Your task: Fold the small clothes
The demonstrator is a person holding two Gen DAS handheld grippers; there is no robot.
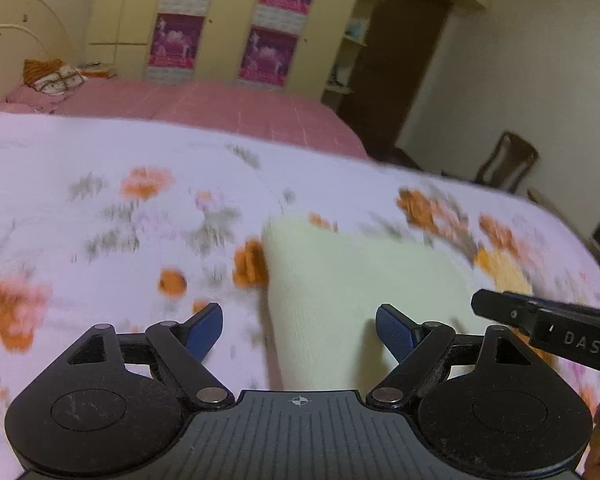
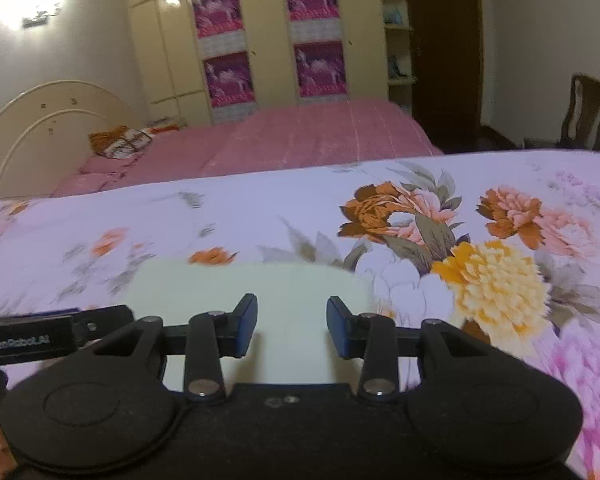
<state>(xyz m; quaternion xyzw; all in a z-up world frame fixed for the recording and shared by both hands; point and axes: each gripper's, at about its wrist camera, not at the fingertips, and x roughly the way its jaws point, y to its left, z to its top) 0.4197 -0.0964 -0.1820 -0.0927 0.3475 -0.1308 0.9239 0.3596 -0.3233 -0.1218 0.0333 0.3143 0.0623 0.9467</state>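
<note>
A small pale cream garment (image 1: 352, 300) lies flat on the flowered bedsheet (image 1: 100, 220). It also shows in the right wrist view (image 2: 260, 292) as a flat rectangle. My left gripper (image 1: 299, 330) is open and empty, with its fingers on either side of the garment's left part, just above it. My right gripper (image 2: 292, 326) is open and empty over the garment's near edge. The right gripper's body (image 1: 548, 328) shows at the right of the left wrist view, and the left gripper's body (image 2: 40, 336) at the left of the right wrist view.
The flowered sheet (image 2: 480, 240) covers the work surface. Behind it stands a pink bed (image 2: 300, 136) with a cushion (image 2: 120, 142) and a curved headboard (image 2: 40, 120). A cream wardrobe with posters (image 2: 272, 40) is at the back. A wooden chair (image 2: 584, 112) stands at the right.
</note>
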